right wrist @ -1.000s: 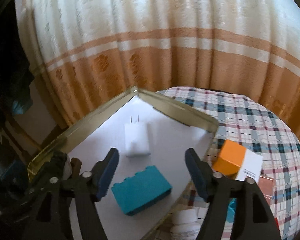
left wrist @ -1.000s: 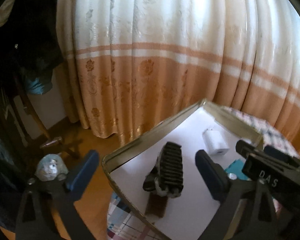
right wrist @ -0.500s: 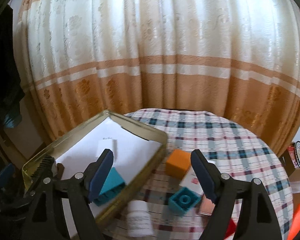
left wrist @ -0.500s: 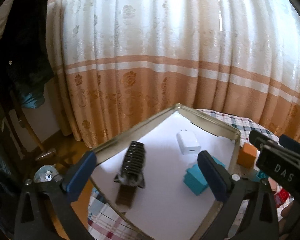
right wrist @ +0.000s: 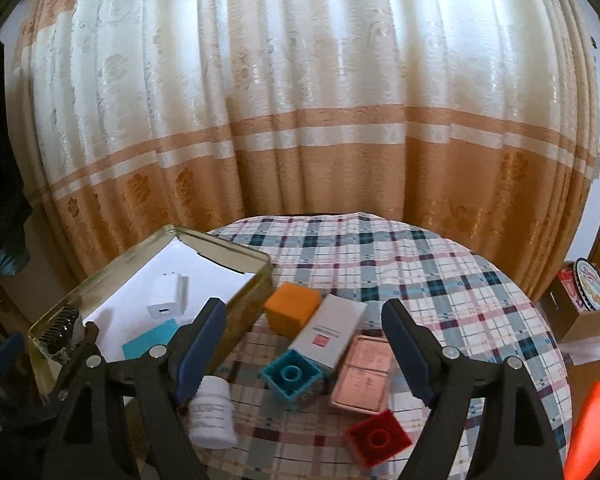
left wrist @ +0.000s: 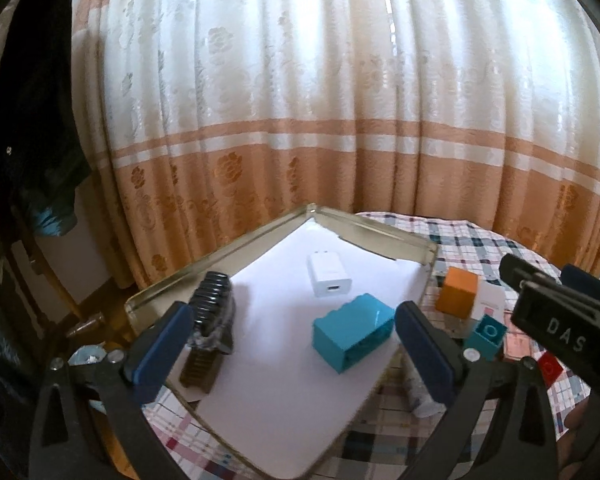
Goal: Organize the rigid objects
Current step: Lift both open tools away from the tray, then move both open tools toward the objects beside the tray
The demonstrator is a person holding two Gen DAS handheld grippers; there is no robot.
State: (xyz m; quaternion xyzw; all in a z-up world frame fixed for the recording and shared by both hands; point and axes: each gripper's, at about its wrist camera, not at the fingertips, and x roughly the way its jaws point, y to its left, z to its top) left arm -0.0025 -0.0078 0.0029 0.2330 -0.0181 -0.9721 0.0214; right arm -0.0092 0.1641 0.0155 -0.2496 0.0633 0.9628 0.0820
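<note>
A metal tray lined with white paper holds a black ridged clip, a white charger and a teal block. My left gripper hovers open over the tray's near part, with nothing between its fingers. On the checked tablecloth, right of the tray, lie an orange cube, a white carton, a small teal brick, a pink box, a red brick and a white bottle. My right gripper is open above these loose things, holding nothing.
A cream and orange curtain hangs close behind the round table. A cardboard box with a round tin stands off the table at the right, with an orange object nearer. Dark clothes and wooden furniture are at the left.
Both grippers have swung to the right. My right gripper left the tray, where the teal block stays, and now stands over the loose things on the cloth. More of the tray shows between my left fingers.
</note>
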